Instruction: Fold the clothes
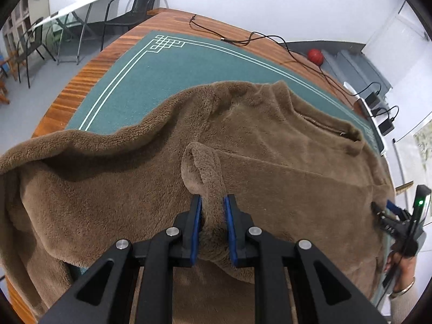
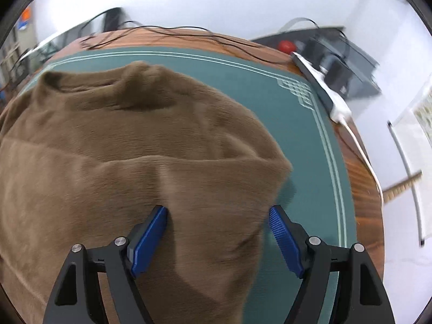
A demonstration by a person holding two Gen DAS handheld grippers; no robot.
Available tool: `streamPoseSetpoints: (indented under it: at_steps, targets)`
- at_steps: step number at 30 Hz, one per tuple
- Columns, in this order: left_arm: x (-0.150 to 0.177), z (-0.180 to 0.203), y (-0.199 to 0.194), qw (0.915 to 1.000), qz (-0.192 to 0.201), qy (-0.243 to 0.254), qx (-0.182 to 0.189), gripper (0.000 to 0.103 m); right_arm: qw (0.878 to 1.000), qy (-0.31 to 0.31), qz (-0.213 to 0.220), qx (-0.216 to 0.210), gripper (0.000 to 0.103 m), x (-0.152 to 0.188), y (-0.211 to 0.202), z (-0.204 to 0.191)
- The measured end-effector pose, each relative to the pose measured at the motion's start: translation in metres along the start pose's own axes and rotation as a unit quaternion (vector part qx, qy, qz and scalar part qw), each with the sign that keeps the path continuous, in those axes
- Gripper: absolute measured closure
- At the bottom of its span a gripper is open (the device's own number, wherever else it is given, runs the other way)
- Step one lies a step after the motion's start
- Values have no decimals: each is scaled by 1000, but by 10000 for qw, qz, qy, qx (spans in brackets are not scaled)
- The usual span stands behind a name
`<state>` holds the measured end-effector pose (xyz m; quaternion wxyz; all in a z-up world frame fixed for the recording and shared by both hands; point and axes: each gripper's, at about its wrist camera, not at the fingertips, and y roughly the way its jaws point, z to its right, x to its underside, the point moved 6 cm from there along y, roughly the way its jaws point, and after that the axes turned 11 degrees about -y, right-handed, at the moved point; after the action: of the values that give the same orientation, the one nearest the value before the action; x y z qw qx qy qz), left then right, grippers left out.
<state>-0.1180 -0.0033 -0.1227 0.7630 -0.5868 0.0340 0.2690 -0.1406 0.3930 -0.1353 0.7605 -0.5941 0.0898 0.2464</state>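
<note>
A brown fleece garment (image 1: 270,140) lies spread over the green mat (image 1: 167,75). My left gripper (image 1: 212,202) is shut on a bunched fold of the fleece, which sticks up between its blue pads (image 1: 196,216). In the right wrist view the same fleece garment (image 2: 129,140) covers the left and centre, its edge folded over. My right gripper (image 2: 218,213) is open, its fingers wide apart over the fleece edge, with cloth lying between them but not pinched. The right gripper (image 1: 383,208) also shows at the garment's right edge in the left wrist view, held by a hand (image 1: 402,267).
The green mat (image 2: 305,140) lies on a wooden table (image 1: 89,70). Black cables (image 1: 243,39) and chargers (image 1: 386,125) run along the far edge, with a white power strip (image 2: 324,86). Chairs (image 1: 135,8) and a red ball (image 1: 315,56) stand beyond the table.
</note>
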Motion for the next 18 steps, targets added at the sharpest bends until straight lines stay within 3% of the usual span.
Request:
streamPoseSetpoints:
  at_steps: [3, 7, 13, 15, 18]
  targets:
    - [0, -1, 1, 9999, 27, 79, -125, 83, 10000, 52, -3, 36, 18, 1, 3, 5]
    - [1, -1, 3, 9994, 64, 185, -291, 83, 9992, -64, 47, 394, 18, -1, 0, 7]
    - [2, -3, 5, 9979, 118, 344, -541, 83, 9990, 117, -36, 439, 18, 0, 4, 15]
    - [2, -4, 5, 9971, 135, 392, -634, 78, 9988, 148, -69, 467, 18, 2, 3, 17]
    - [3, -14, 8, 9946, 129, 356, -966, 58, 9985, 111, -103, 521, 18, 3, -2, 21]
